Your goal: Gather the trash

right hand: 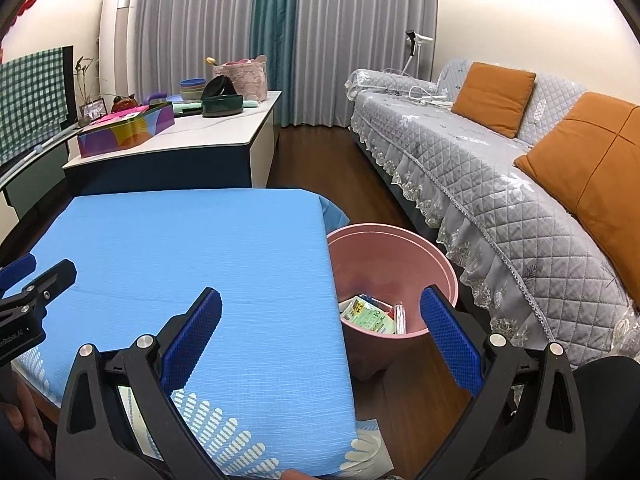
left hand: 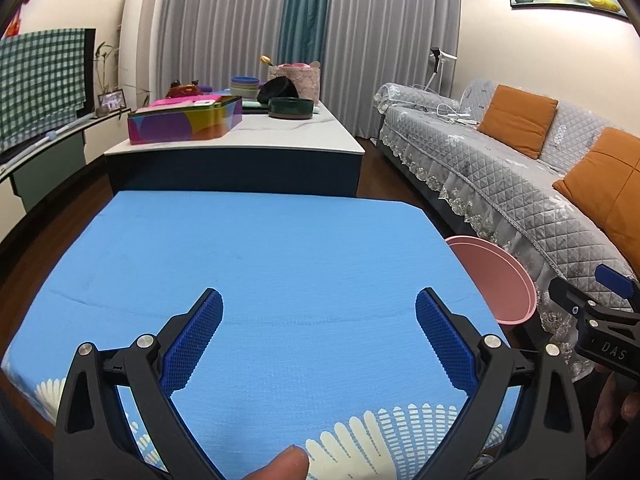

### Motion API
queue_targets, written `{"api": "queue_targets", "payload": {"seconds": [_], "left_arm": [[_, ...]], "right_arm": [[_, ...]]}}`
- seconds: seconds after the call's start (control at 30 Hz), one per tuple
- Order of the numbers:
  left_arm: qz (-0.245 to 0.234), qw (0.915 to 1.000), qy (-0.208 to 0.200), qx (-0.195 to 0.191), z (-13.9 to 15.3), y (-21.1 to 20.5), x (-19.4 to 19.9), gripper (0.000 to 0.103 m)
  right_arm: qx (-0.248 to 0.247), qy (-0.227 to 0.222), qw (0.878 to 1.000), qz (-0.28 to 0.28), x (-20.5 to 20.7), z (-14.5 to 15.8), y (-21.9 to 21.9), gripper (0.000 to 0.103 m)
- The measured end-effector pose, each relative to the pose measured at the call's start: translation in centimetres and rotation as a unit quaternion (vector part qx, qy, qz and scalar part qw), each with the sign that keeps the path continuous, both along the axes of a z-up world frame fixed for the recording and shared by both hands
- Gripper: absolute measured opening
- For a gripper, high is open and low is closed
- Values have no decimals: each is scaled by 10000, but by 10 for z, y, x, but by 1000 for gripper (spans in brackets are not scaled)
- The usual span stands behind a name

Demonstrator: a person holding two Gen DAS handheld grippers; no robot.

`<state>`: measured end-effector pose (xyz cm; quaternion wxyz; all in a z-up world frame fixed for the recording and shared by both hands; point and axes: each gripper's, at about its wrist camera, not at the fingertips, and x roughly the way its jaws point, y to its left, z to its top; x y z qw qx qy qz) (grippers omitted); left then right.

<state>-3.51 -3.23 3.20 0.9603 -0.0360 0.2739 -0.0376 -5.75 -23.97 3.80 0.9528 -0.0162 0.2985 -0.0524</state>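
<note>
The left tongs [left hand: 319,300], black with ribbed blue pads, stand wide apart with nothing between them, poised above the near half of a low surface covered in a bright blue cloth with a white feather print [left hand: 280,264]. A fingertip [left hand: 288,462] pokes in at the bottom edge of the left wrist view; the rest of that hand is cut off.

The right tongs [right hand: 321,300], of the same make, are equally spread and empty. They straddle the right edge of the blue surface: the left pad hangs over the cloth, and the right pad [right hand: 448,340] appears in front of the near rim of a round pink plastic bin [right hand: 384,264]. Neither pad visibly touches anything.

Each tool shows partly at the edge of the other's view, with part of a hand gripping below it; both hands are mostly out of frame.

The pink bin stands on the dark wooden floor [right hand: 348,176], just beside the surface's right edge. The collected trash lies at its bottom: a green and yellow wrapper [right hand: 366,312] and other small pieces, too small to identify and partly hidden by the rim.

Further off, a white-topped cabinet [right hand: 224,136] carries a colourful box and bowls. A grey quilted sofa with orange cushions [right hand: 480,168] runs along the right, before grey and teal curtains [right hand: 248,32].
</note>
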Motion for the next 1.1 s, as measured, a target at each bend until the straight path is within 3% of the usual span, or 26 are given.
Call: {"api": "queue_targets", "payload": {"seconds": [1.1], "left_arm": [[2,10000,11,26,0,3,-2,94]], "right_arm": [[24,-37,10000,-42,1,1,-4,98]]}}
